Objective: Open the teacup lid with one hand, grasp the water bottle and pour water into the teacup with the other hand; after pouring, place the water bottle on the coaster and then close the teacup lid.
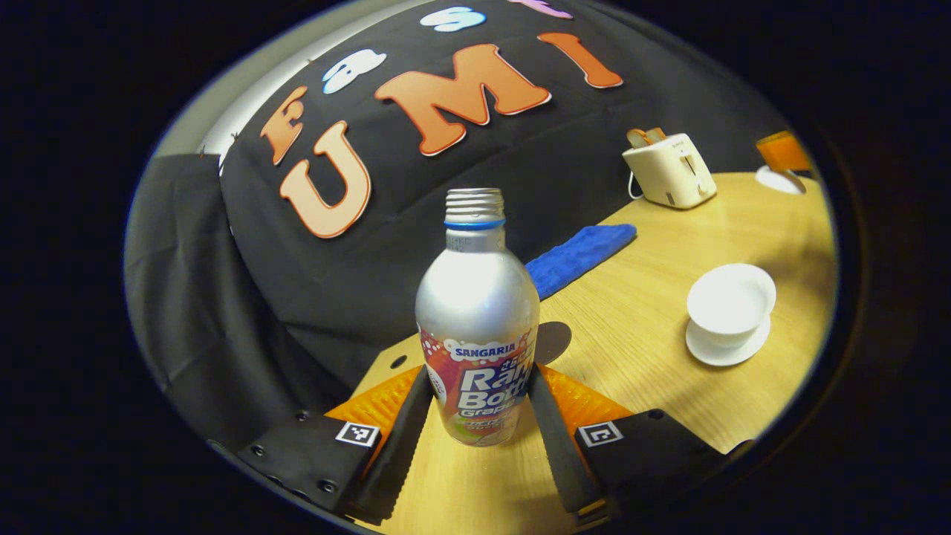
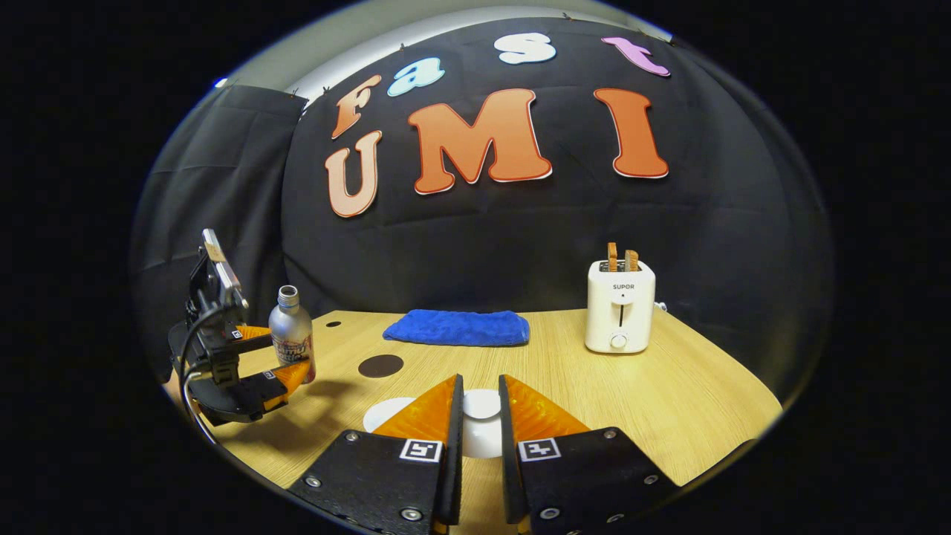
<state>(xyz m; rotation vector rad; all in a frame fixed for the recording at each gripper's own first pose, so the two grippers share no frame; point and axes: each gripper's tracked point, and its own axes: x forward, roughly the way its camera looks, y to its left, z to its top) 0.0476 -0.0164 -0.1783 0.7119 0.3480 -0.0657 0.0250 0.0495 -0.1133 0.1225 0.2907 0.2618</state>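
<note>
Bottle on table, towel behind.

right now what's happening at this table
A person works two handheld grippers. The left gripper has its fingers on either side of the uncapped water bottle, which stands upright on the table just short of the dark coaster. The right gripper has its fingers close around the teacup lid. A blue cloth and a toaster sit behind.

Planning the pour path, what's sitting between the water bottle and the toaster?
A blue cloth lies between the water bottle and the toaster, with the dark coaster nearer the bottle, in the right gripper view.
</note>
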